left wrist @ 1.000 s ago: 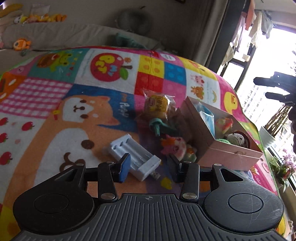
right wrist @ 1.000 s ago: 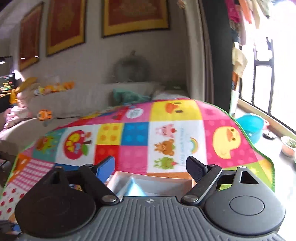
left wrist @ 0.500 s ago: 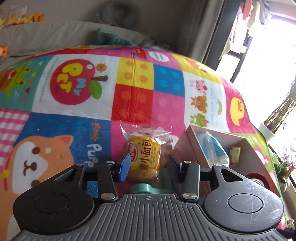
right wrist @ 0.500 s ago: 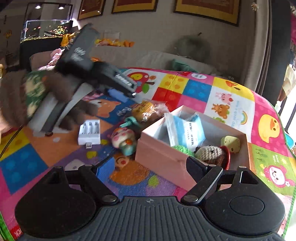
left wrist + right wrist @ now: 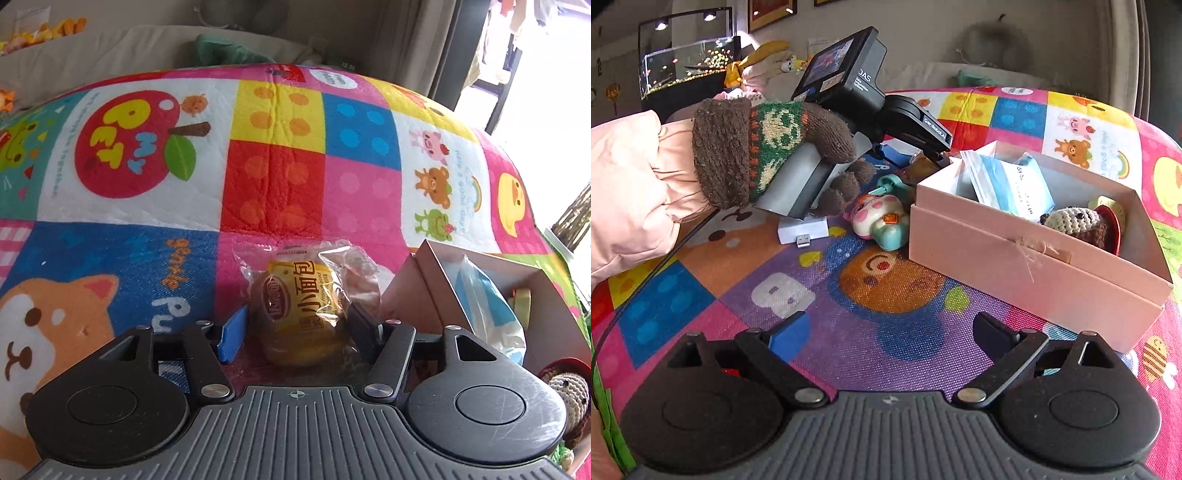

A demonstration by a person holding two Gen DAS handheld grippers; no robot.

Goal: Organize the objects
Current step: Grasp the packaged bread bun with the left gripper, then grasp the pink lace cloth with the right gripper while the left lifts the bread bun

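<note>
A yellow bread packet (image 5: 306, 306) in clear wrap lies on the colourful play mat, just left of the pink box (image 5: 417, 291). My left gripper (image 5: 297, 330) is open with one finger on each side of the packet; I cannot tell whether they touch it. In the right wrist view my right gripper (image 5: 888, 334) is open and empty, low over the mat in front of the pink box (image 5: 1015, 258). The box holds a blue-and-white packet (image 5: 1008, 184), a crocheted toy (image 5: 1075, 221) and a small yellow item.
On the mat left of the box lie a pig-faced toy (image 5: 879, 221), a teal item (image 5: 886, 182) and a white battery charger (image 5: 801, 230). A gloved hand (image 5: 757, 151) holds the left gripper over them. A sofa stands behind the mat.
My left gripper moved forward from over the charger until the bread packet sits between its fingers. The right gripper swung down from facing the wall to low over the mat.
</note>
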